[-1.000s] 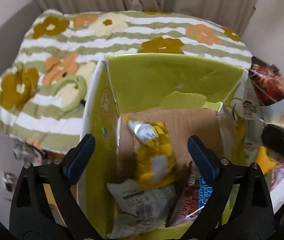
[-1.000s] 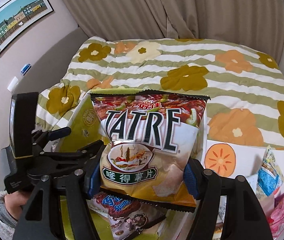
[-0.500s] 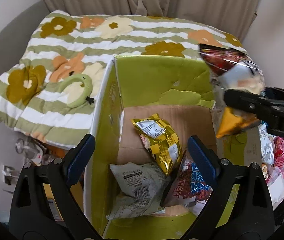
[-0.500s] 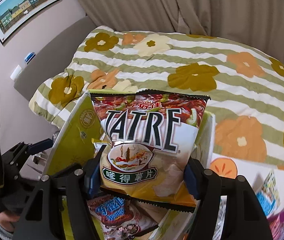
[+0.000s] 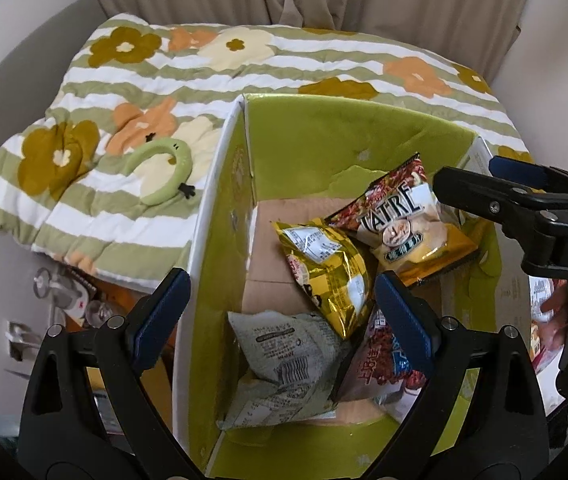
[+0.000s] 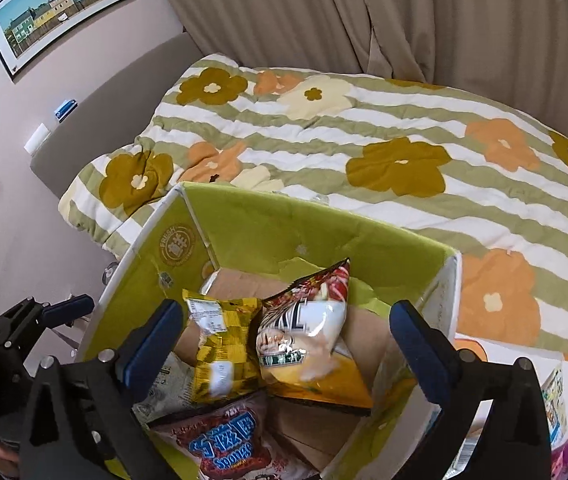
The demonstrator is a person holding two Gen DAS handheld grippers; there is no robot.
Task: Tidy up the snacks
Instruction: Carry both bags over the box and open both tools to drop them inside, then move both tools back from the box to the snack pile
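A green cardboard box [image 5: 219, 208] [image 6: 243, 220] holds several snack bags. The red and orange TATRE chip bag [image 5: 404, 228] [image 6: 304, 340] lies loose inside it, next to a yellow bag [image 5: 328, 276] [image 6: 223, 352]. A grey-white bag [image 5: 284, 360] and a red bag with blue lettering [image 5: 380, 364] [image 6: 223, 444] lie nearer the front. My left gripper [image 5: 279, 316] is open and empty over the box's left wall. My right gripper [image 6: 288, 344] is open and empty above the box; it also shows in the left wrist view [image 5: 484, 188].
The box stands in front of a bed with a green-striped flowered quilt [image 5: 243, 64] [image 6: 364, 140]. A green ring-shaped toy [image 5: 163, 172] lies on the quilt. More snack packets [image 6: 556, 400] lie to the right of the box. Curtains hang behind.
My right gripper opened and let go of the TATRE bag, which dropped into the box beside the yellow bag. My left gripper stayed open and shifted slightly.
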